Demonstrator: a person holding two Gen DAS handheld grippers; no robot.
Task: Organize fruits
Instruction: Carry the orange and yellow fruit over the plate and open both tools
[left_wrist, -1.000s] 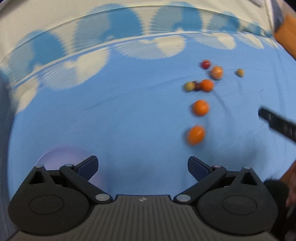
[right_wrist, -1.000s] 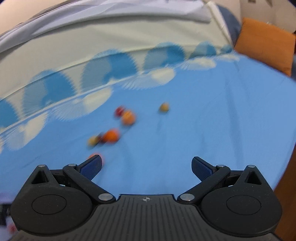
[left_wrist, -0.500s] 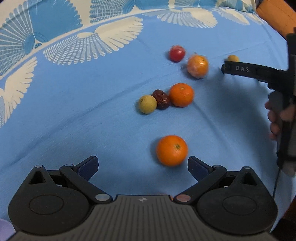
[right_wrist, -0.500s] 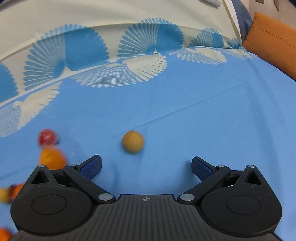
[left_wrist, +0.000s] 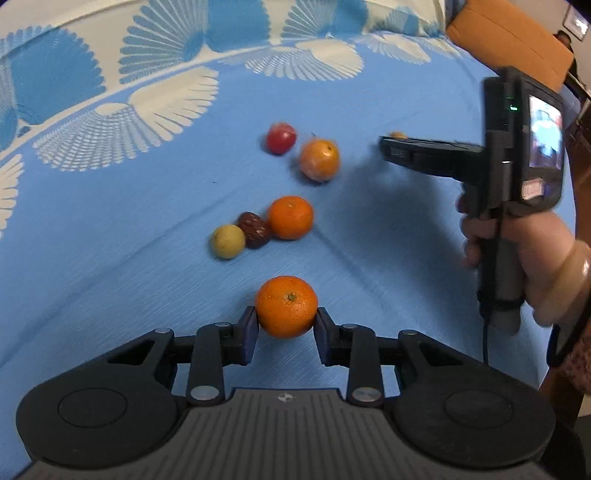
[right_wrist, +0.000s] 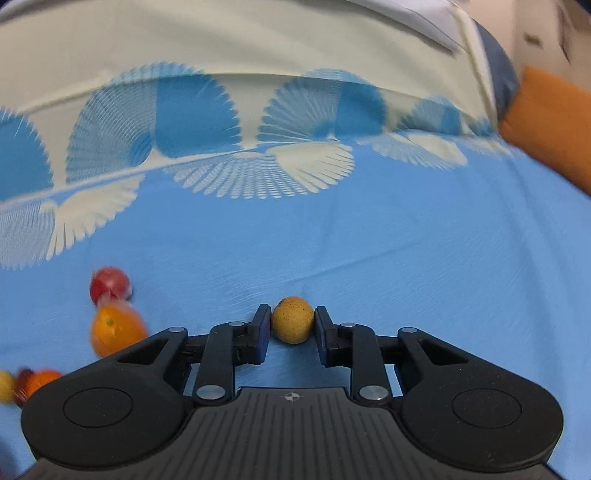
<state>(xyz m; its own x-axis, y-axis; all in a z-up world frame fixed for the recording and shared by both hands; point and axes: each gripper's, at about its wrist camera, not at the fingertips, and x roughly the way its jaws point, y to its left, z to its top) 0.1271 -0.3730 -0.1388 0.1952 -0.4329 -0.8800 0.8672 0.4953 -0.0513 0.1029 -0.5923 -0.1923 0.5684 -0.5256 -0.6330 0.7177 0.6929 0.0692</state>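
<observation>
Pickup step: left gripper (left_wrist: 285, 326) jaws closing on an orange (left_wrist: 286, 306), right gripper (right_wrist: 287, 326) jaws closing on a tan fruit (right_wrist: 293, 319). Next, probably lifting both off the bed (left_wrist: 110, 277).

I see one orange (left_wrist: 286, 306) on the blue sheet (left_wrist: 110, 240) nearest me. A small tan fruit (right_wrist: 292, 319) lies apart from the red, orange and yellow cluster.

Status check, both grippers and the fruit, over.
Left gripper closing on round orange tangerine. Right gripper closing on small tan round fruit. Nothing blocking on blue patterned cloth.
</observation>
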